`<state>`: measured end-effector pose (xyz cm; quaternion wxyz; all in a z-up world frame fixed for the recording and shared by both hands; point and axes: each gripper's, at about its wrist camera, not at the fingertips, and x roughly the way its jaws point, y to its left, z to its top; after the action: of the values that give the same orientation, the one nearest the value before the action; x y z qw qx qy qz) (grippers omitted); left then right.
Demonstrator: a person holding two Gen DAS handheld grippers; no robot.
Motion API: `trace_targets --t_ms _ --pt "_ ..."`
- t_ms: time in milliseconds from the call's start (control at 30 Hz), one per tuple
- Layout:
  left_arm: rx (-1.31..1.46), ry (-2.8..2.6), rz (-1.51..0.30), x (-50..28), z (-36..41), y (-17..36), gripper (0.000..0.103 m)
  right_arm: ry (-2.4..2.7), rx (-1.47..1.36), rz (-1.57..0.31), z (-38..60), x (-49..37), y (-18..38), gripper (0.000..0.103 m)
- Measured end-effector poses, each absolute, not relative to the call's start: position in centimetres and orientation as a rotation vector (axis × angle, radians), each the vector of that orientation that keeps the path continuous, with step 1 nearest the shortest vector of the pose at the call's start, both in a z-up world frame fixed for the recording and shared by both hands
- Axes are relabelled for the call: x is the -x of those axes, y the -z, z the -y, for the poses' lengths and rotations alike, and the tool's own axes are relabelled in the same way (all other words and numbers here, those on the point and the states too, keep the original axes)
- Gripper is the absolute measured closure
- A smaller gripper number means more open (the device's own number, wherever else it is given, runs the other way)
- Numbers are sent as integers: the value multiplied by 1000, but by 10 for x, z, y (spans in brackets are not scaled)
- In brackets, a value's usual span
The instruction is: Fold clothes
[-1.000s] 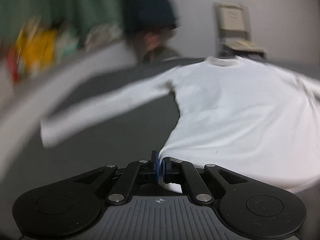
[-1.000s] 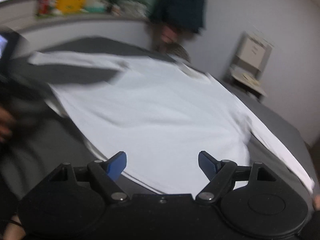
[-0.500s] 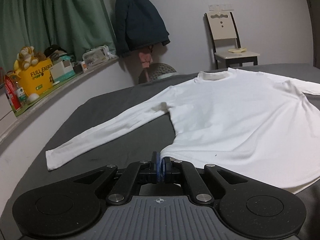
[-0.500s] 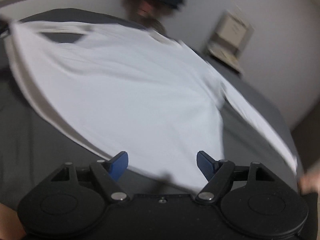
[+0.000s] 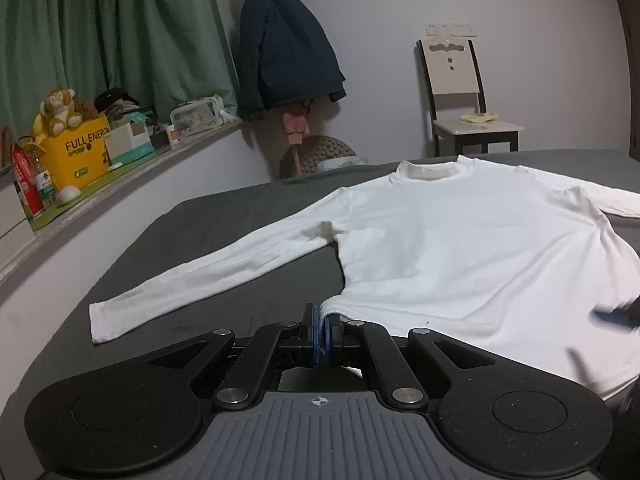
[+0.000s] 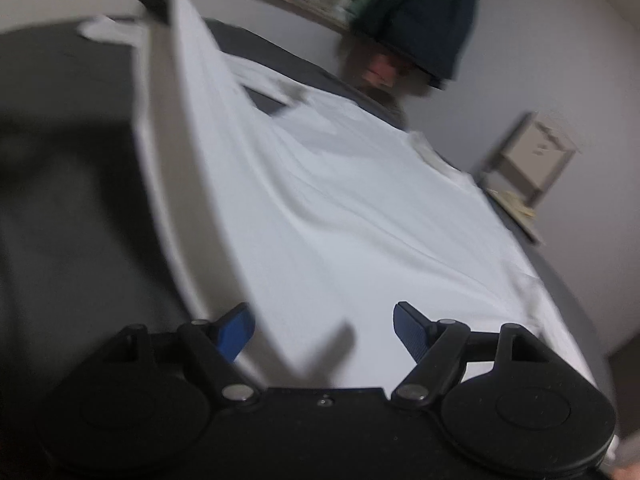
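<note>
A white long-sleeved shirt (image 5: 460,248) lies spread flat on a dark grey bed (image 5: 208,240), collar away from me and one sleeve stretched to the left. My left gripper (image 5: 322,334) is shut on the shirt's hem at its near left corner. My right gripper (image 6: 324,330) is open, its blue pads either side of the shirt's hem (image 6: 304,344), with the white shirt (image 6: 340,208) filling the blurred right wrist view. The right gripper's blue tip (image 5: 618,316) shows blurred at the right edge of the left wrist view.
A ledge (image 5: 120,176) along the left wall holds a yellow box (image 5: 80,156), a plush toy and small items under green curtains. A dark jacket (image 5: 284,40) hangs on the far wall. A chair (image 5: 460,92) stands beyond the bed.
The left gripper has stayed shut on the hem corner. The right gripper has swung to the hem's right side and now straddles its edge, still open.
</note>
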<state>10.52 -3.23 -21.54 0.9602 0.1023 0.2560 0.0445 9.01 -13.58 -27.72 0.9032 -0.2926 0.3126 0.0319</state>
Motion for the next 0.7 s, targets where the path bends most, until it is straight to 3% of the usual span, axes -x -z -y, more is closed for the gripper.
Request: trace_targets --t_ms 233,467,700 --pt "-219 -75 -592 -103 33 239 100 306 552 -718 223 -108 271 24" --pt "-165 -119 -634 -104 31 259 100 303 430 -783 267 -96 274 21" --pt "-73 -191 -617 -99 11 261 100 297 480 -628 257 -69 261 11"
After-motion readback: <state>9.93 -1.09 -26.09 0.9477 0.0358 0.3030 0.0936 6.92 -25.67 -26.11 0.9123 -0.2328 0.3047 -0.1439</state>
